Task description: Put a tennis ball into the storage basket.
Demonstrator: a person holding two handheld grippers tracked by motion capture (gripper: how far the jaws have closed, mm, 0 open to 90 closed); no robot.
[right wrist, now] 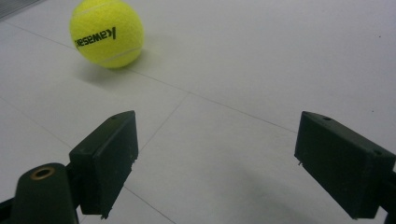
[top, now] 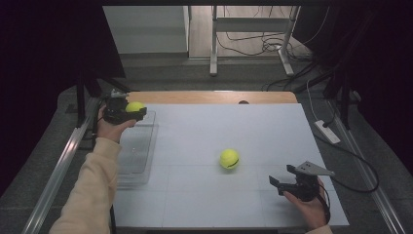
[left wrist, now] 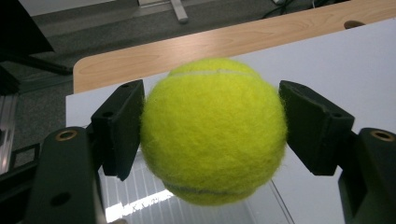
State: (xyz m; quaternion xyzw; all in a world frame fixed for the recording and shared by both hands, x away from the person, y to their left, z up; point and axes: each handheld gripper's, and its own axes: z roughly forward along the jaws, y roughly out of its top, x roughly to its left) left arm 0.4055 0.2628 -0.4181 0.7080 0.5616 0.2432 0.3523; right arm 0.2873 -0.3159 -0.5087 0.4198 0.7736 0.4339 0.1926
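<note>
My left gripper (top: 130,111) is shut on a yellow tennis ball (top: 135,106) and holds it above the far end of a clear plastic tray (top: 136,156) at the table's left side. In the left gripper view the ball (left wrist: 212,133) sits squeezed between both black pads, with the tray's ribbed floor (left wrist: 140,200) below it. A second tennis ball (top: 229,159) with black lettering lies on the white table top near the middle. My right gripper (top: 281,178) rests near the front right corner, open, with nothing between its pads (right wrist: 107,158); that ball (right wrist: 106,32) lies ahead of it to the left.
The white board (top: 234,131) covers a wooden table whose far edge (top: 209,96) shows bare. Metal rails run along both sides of the table. Cables and a power strip (top: 327,131) lie on the floor to the right, and a desk frame stands behind.
</note>
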